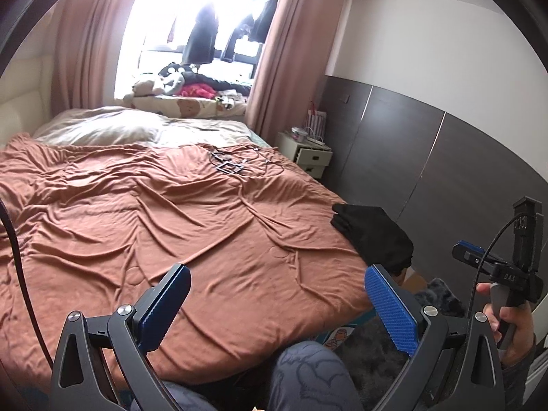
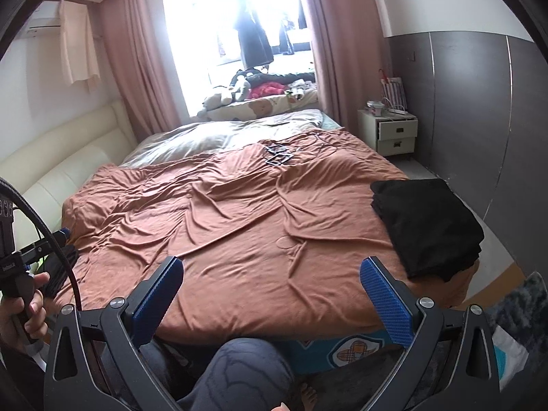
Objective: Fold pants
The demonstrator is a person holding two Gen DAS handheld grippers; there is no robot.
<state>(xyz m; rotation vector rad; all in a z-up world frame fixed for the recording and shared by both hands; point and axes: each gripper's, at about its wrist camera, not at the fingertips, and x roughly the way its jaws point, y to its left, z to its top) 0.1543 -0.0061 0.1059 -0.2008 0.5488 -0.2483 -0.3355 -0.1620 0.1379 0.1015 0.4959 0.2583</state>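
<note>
- Overall, the room is a bedroom: a bright window (image 2: 239,34) on the far wall, pink curtains (image 2: 335,44) on both sides of it, dark panelled wall (image 2: 462,102) on the right, cream padded headboard (image 2: 61,157) on the left.
- Bed (image 1: 171,212): occupies most of both views. A wrinkled rust-orange cover (image 2: 239,226) lies over it; a pale grey-beige blanket (image 2: 222,133) lies at the far end, below the window.
- Window ledge: holds soft toys and loose clothing (image 2: 267,85); dark garments hang against the glass.
- Pants (image 2: 428,226): black, folded into a compact stack, resting on the orange cover at the bed's near right corner, close to the edge.
- Nightstand (image 2: 394,133): white, beside the bed's far right side, top drawer slightly open, small items on top.
- Left tool (image 1: 277,308): fingers spread wide, gripping nothing, hovering above the bed's near edge.
- Right tool (image 2: 270,301): fingers likewise spread wide and empty, above the near edge, well apart from the pants.
- Hands: the right hand (image 1: 510,322) holds its handle in the left wrist view; the left hand (image 2: 24,308) holds its handle in the right wrist view.
- Small dark frame-like objects (image 2: 279,156): lying on the cover toward the far end; type cannot be determined.
</note>
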